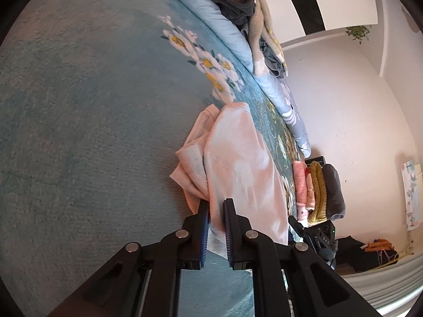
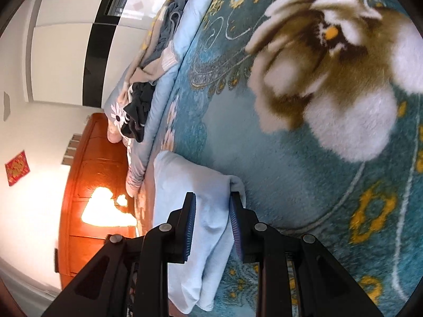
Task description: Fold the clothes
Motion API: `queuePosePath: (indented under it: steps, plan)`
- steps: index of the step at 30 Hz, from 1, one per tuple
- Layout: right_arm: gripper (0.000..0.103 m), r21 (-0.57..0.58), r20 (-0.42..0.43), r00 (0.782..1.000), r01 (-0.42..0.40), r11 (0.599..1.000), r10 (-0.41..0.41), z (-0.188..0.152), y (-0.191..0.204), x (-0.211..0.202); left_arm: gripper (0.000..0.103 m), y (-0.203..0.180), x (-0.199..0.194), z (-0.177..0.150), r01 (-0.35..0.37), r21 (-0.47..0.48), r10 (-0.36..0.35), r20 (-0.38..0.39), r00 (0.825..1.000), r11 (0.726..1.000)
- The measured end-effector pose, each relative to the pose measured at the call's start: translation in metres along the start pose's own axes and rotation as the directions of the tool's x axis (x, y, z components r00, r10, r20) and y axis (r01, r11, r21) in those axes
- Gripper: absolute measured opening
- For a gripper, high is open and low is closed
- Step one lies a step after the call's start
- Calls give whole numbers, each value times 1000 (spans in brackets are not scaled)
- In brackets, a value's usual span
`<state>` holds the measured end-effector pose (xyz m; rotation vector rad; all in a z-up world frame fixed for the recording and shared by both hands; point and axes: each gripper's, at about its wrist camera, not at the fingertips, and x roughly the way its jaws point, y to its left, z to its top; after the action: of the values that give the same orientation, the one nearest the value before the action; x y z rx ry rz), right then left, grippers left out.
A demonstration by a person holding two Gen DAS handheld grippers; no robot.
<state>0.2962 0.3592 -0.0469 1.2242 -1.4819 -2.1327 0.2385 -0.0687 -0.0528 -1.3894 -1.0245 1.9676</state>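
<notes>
Pink garment lay on teal floral blanket, long axis toward twelve o'clock from both tools. Left gripper pinched shut on its near hem; right gripper clamped part-open on thicker folded edge.

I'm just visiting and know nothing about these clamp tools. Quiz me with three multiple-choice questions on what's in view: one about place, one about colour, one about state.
1. Where does the pink garment lie?
A. on the teal floral blanket
B. on the floor
C. in a drawer

2. What colour is the headboard?
A. white
B. orange-brown
C. black

3. What is the left gripper doing?
A. hanging open above the cloth
B. pinching the pink garment
C. holding a hanger

Answers: 1 A, the cloth rests on the blanket; 2 B, the wood shows orange-brown; 3 B, pink fabric sits clamped between its pads.
</notes>
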Motion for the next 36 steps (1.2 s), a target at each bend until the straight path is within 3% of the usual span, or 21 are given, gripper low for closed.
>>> queuePosePath:
  steps: [3,4,5,9,13,19,23,25,26,27,28,29,31,36]
  plan:
    - [23,-4,27,1000,3,1000,-3,-2,4,0,12,-1,1,-1,-5,0,5,2,1000,1000]
    - [8,-8,36,999,5,1000,-5,-3,6,0,12,-2,0,-1,-7,3,7,4,1000,1000]
    - [6,-20,46,999,11,1000,-10,-2,10,0,11,-4,-1,-1,-6,8,6,7,1000,1000]
    - [4,-72,111,994,20,997,-12,7,25,-19,9,-12,-4,-4,-9,49,8,16,1000,999]
    - [4,-40,84,994,77,996,-74,11,12,-10,9,0,0,-6,-12,10,12,4,1000,1000]
    - [4,20,64,997,52,998,-54,8,-6,-9,9,6,-9,-4,-24,11,24,3,1000,1000]
    - [7,-21,110,981,166,986,-163,9,5,-29,9,3,-23,4,-59,54,58,27,998,997]
    - [8,-39,145,965,224,974,-216,6,11,-44,14,1,-32,12,-89,95,85,50,995,991]
    - [8,-60,148,967,217,974,-207,2,16,-48,30,-1,-33,17,-111,115,105,56,993,987]
    - [8,-84,145,969,213,973,-200,-3,21,-50,53,-4,-33,22,-135,132,129,56,990,982]
    - [13,-114,131,971,214,970,-199,-9,28,-47,61,-8,-31,29,-159,159,152,55,987,974]
    - [33,-143,117,973,215,966,-199,-16,34,-45,66,-12,-27,34,-165,186,158,53,986,969]
    - [49,-176,79,979,200,964,-189,-29,40,-35,66,-18,-14,46,-153,224,150,29,988,962]
    - [49,-107,42,984,175,979,-172,-47,25,-9,66,-21,30,69,-115,270,140,-73,988,956]
